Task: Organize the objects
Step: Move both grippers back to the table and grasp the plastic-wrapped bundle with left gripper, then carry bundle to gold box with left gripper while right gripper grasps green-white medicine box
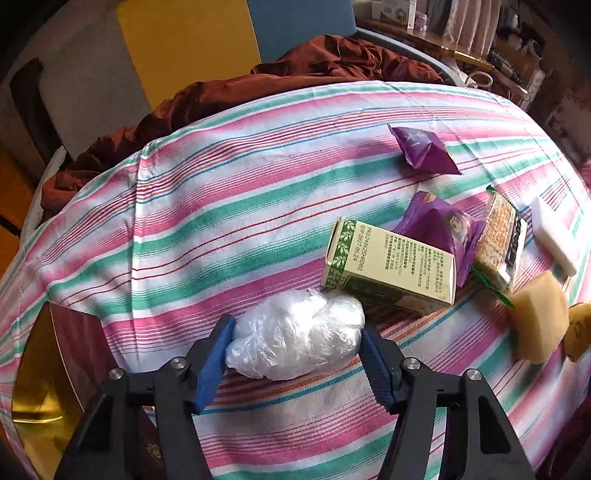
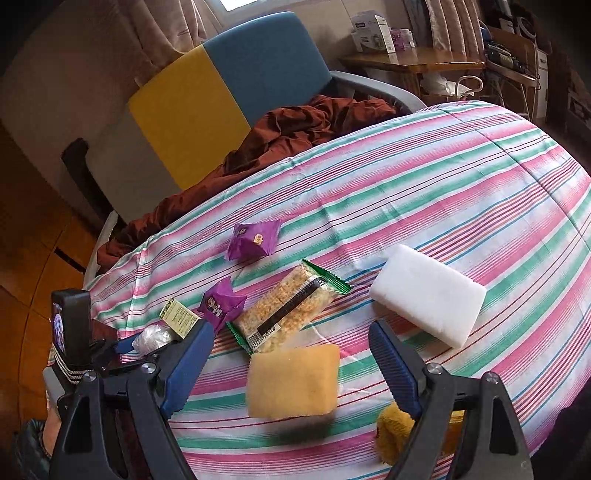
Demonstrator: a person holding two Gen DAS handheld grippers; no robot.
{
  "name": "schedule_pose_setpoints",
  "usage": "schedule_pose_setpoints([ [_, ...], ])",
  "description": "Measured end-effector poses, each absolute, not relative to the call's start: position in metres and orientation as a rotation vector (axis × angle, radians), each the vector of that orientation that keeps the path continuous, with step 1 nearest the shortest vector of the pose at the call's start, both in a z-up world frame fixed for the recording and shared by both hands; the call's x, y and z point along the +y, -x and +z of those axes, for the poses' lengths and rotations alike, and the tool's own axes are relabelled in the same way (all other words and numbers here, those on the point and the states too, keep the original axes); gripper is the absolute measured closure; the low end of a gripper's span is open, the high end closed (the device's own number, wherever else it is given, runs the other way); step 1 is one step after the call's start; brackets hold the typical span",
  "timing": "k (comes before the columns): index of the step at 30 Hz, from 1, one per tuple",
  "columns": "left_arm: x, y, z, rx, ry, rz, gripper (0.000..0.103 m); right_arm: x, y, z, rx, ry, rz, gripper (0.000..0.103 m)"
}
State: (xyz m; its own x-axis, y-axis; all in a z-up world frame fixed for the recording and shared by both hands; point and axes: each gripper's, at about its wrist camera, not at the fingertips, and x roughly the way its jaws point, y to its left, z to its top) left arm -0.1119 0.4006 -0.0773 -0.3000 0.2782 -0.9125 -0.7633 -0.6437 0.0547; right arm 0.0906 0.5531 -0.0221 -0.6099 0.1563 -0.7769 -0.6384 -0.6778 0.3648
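Left gripper point(image 1: 295, 345) pads touched the crumpled plastic bag point(image 1: 297, 338) beside the green medicine box point(image 1: 388, 266): light, soft, slippery; best gripped mid-bundle. Right gripper point(image 2: 291, 365) stood apart, empty.

Striped pink, green, white cloth point(image 2: 461, 177) covered table. Behind it stood chair with yellow and blue back point(image 2: 221, 92), rumpled rust-brown fabric point(image 2: 295, 125) heaped on seat. Wooden floor point(image 2: 33, 229) at left. Wooden side table point(image 2: 410, 62) with boxes at far right. Beige curtains point(image 2: 155, 29) under bright window.
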Motion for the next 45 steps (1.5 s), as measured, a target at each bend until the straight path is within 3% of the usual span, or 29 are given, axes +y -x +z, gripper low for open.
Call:
schedule_pose_setpoints([
  [14,0.323,0.059,-0.014,0.388,1.099,2.011,0.039,0.522,-0.066,-0.029,0.698,1.161,2.352,0.016],
  [16,0.306,0.053,-0.005,0.352,1.088,2.013,0.039,0.511,-0.058,-0.026,0.638,1.182,2.413,0.017],
  [18,0.288,0.049,0.004,0.321,1.072,2.025,0.039,0.496,-0.045,-0.022,0.571,1.219,2.490,0.026],
  [21,0.266,0.048,0.007,0.291,1.060,2.053,0.039,0.473,-0.016,-0.022,0.418,1.303,2.581,0.031],
  [29,0.187,0.057,0.014,0.158,1.103,2.171,0.039,0.447,0.071,-0.053,0.109,1.495,2.561,0.031],
  [32,0.154,0.064,0.015,0.099,1.128,2.232,0.039,0.448,0.095,-0.071,0.063,1.561,2.508,0.041],
  [35,0.118,0.073,0.017,0.028,1.146,2.308,0.039,0.445,0.103,-0.083,0.016,1.606,2.464,0.074],
  [41,0.054,0.099,0.014,-0.122,1.195,2.437,0.039,0.424,0.085,-0.079,-0.047,1.583,2.489,0.074],
  [45,0.037,0.120,0.013,-0.222,1.208,2.448,0.039,0.410,0.065,-0.073,0.018,1.565,2.529,0.074],
])
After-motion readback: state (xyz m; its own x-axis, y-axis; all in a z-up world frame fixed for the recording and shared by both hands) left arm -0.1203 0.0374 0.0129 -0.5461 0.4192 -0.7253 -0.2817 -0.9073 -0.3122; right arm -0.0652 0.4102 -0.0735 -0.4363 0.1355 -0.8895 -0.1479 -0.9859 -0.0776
